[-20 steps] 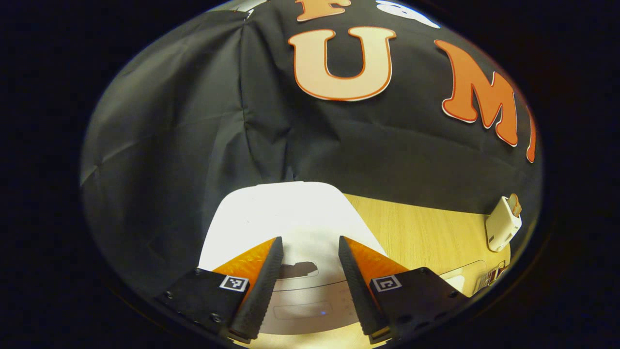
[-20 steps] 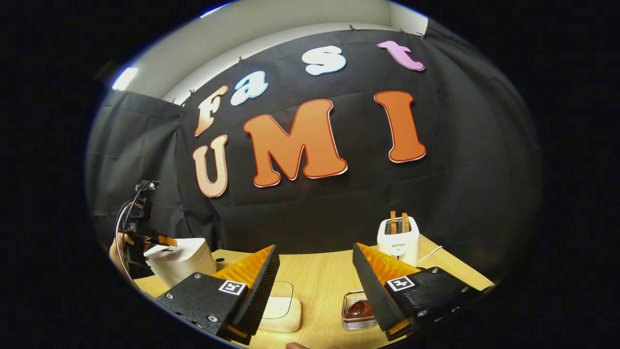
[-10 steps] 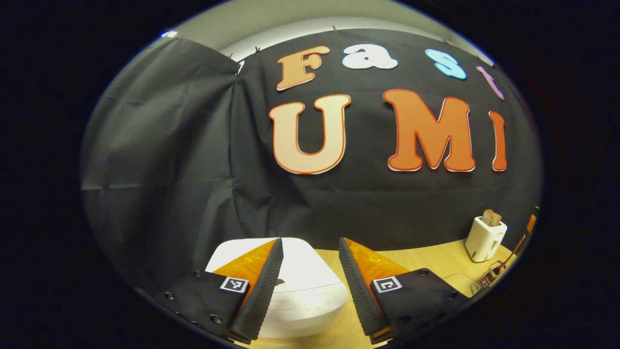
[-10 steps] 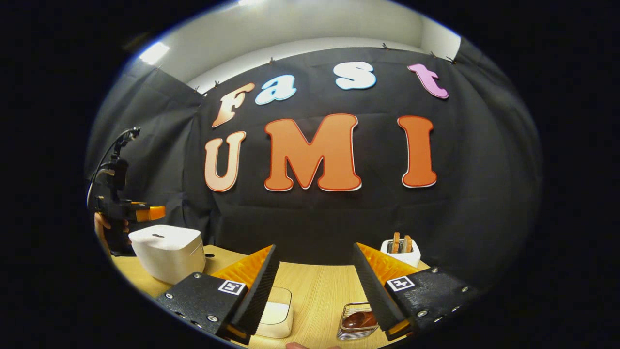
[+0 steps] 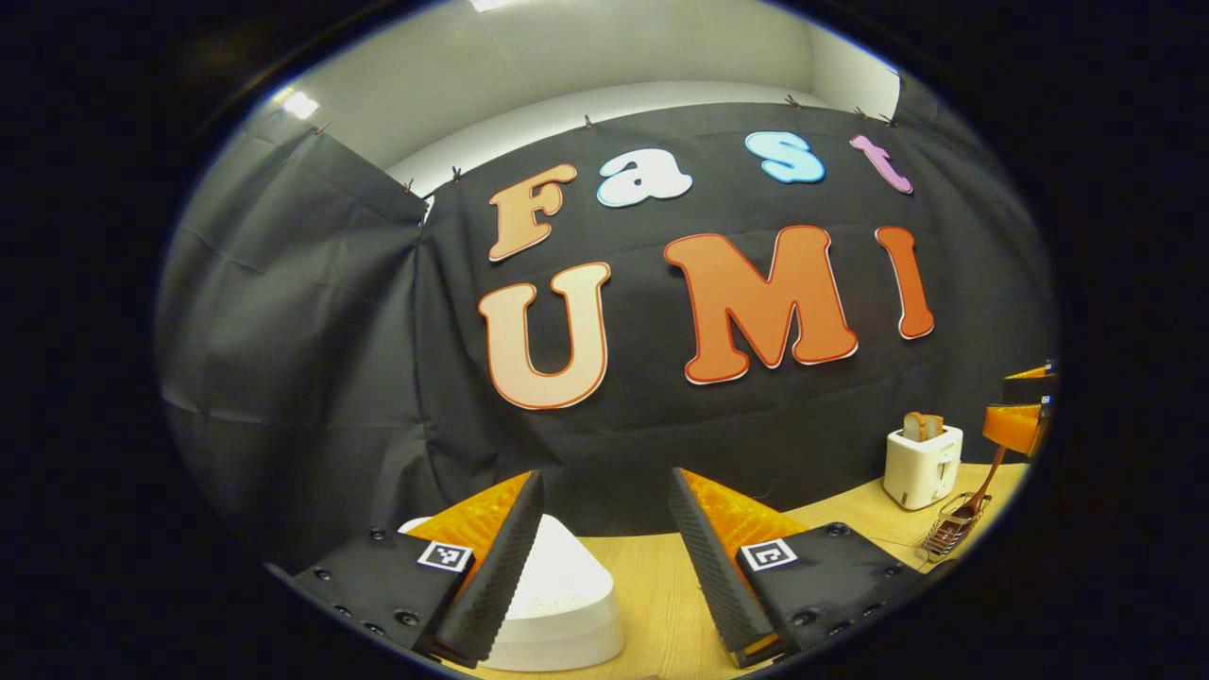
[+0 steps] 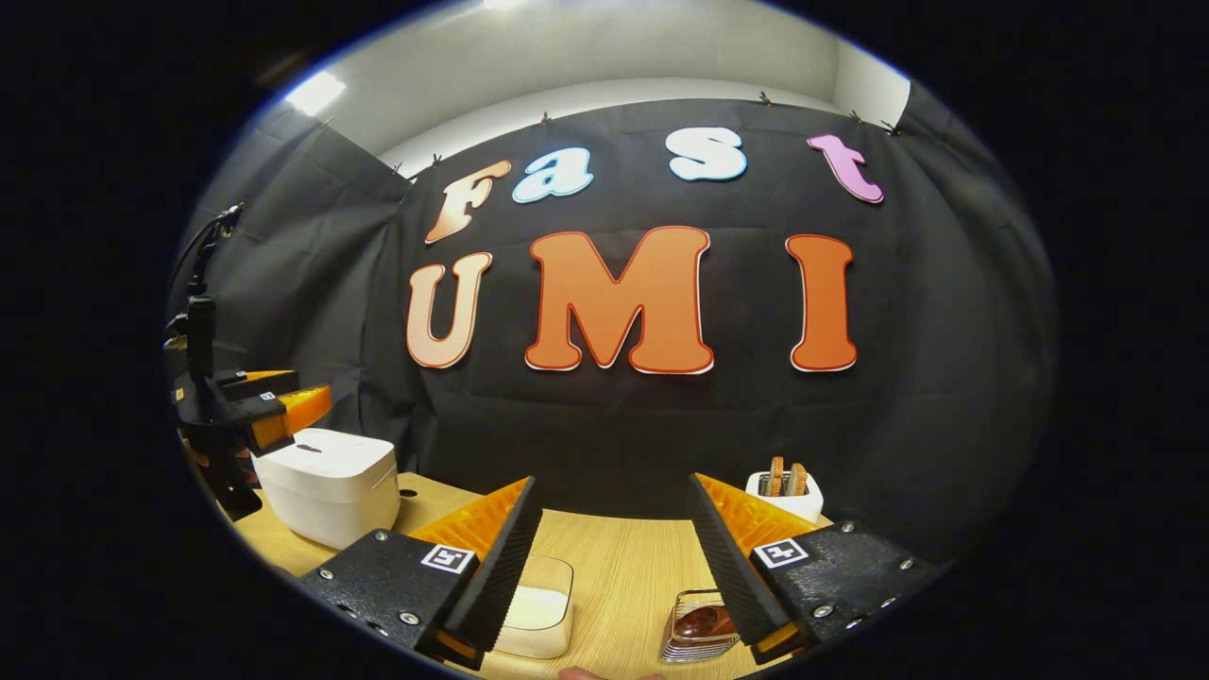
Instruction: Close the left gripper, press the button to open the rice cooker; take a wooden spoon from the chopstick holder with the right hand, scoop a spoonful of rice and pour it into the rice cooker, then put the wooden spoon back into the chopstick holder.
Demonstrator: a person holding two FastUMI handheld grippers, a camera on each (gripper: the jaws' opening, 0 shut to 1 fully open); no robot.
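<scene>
The white rice cooker (image 5: 562, 604) sits with its lid down, low between the fingers of my left gripper (image 5: 604, 477), which is open and holds nothing. In the right gripper view the same cooker (image 6: 326, 482) stands at the left with the left gripper (image 6: 269, 406) hovering above its near end. My right gripper (image 6: 612, 480) is open and empty over the table. Below it are a white rice container (image 6: 534, 604) with a clear lid and a wire chopstick holder (image 6: 699, 628) holding a wooden spoon. That holder (image 5: 949, 534) and the spoon handle appear at the far right of the left gripper view.
A white toaster (image 6: 784, 491) with bread slices stands at the back right of the wooden table (image 6: 623, 567); it appears as the toaster (image 5: 921, 463) in the left gripper view, near the right gripper (image 5: 1020, 416) at that view's edge. Black cloth walls the back and left.
The left gripper has lifted and tilted up off the cooker lid, swinging rightward. The right gripper has also tilted up a little. Both stayed open.
</scene>
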